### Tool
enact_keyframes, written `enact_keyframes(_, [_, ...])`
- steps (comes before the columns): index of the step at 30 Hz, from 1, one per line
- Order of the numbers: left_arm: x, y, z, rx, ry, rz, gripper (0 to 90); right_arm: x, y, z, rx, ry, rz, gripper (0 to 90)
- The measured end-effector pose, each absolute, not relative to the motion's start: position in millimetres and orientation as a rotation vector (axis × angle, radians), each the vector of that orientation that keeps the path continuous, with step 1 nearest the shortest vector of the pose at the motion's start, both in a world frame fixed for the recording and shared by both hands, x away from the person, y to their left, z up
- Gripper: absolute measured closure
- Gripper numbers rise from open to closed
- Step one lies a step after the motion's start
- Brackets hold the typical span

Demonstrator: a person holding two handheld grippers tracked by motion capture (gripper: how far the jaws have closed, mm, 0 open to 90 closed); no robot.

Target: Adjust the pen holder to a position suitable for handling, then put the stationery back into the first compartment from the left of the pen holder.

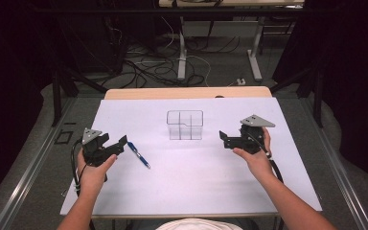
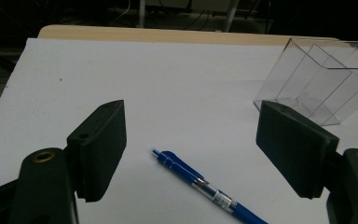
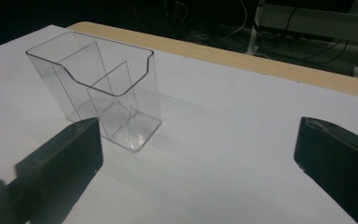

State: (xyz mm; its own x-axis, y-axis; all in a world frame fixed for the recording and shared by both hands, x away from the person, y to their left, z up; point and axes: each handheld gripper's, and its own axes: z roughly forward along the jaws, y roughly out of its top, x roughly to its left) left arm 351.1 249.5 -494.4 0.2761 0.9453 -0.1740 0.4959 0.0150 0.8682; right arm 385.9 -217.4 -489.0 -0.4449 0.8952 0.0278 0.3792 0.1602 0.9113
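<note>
Where the white surface (image 1: 191, 187) spreads before me, a clear plastic organiser (image 1: 185, 125) with inner dividers stands upright near its middle, toward the far edge. My right gripper (image 1: 226, 139) hovers just right of the organiser, its fingers (image 3: 335, 158) spread wide with nothing between them. My left gripper (image 1: 115, 142) sits at the left, its fingers (image 2: 100, 149) released and apart, holding nothing. Smallest, a blue pen (image 1: 138, 155) lies flat on the surface just right of my left gripper, lying between those fingers in the left gripper view, untouched.
</note>
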Motion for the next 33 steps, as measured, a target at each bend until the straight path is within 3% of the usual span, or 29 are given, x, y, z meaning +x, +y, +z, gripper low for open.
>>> enact_keyframes(6, [350,249,-491,1.614,1.36,0.585,26.4,378,-224,-489,1.229,1.898,1.241,0.0])
enact_keyframes(13, [351,248,-491,1.573,1.453,0.468,28.3,369,-226,-488,1.244,1.903,1.23,0.0])
enact_keyframes(19, [351,245,-487,1.504,1.534,0.372,35.2,360,-232,-486,1.228,1.916,1.239,0.0])
enact_keyframes(33, [360,238,-488,1.456,1.679,0.212,37.4,363,-246,-489,1.277,1.886,1.246,0.0])
